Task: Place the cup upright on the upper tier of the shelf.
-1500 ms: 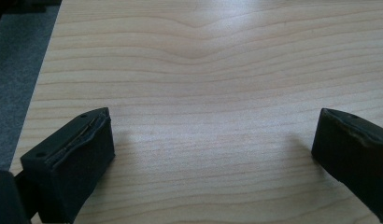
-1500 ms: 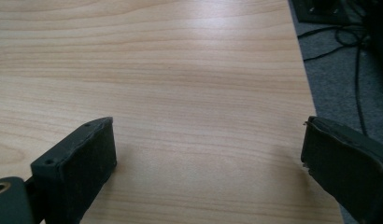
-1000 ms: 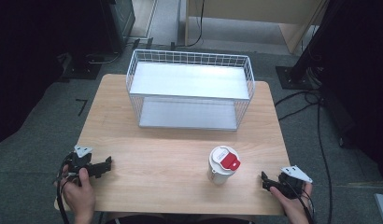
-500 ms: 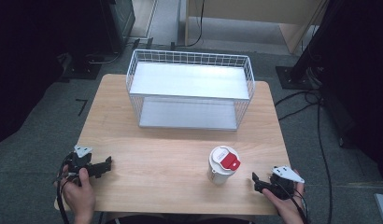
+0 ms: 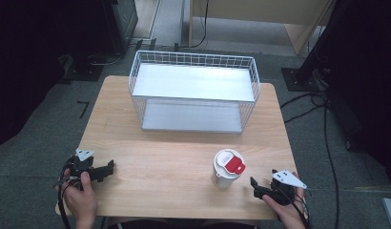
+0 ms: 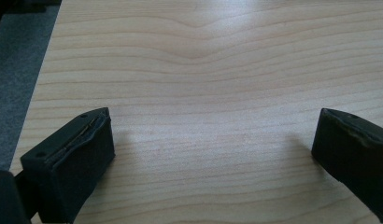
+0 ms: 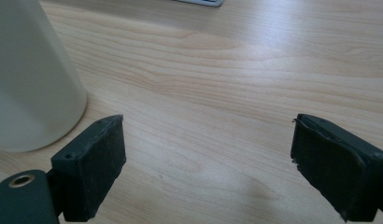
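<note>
Standing upright just beside the released right tongs [image 5: 254, 187], the cream tapered cup with a white-and-red lid [image 5: 226, 169] is pointing its lid upward while the left tongs [image 5: 107, 169] are gaping apart on the wooden tabletop [image 5: 174, 157].

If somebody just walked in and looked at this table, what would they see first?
Probably the big white wire basket at the far side of the wooden table, standing with nothing in it. Next, the cream cup with a white and red lid, upright near the front right. The right gripper sits open just beside it, not touching, and the left gripper rests open at the front left corner.
</note>
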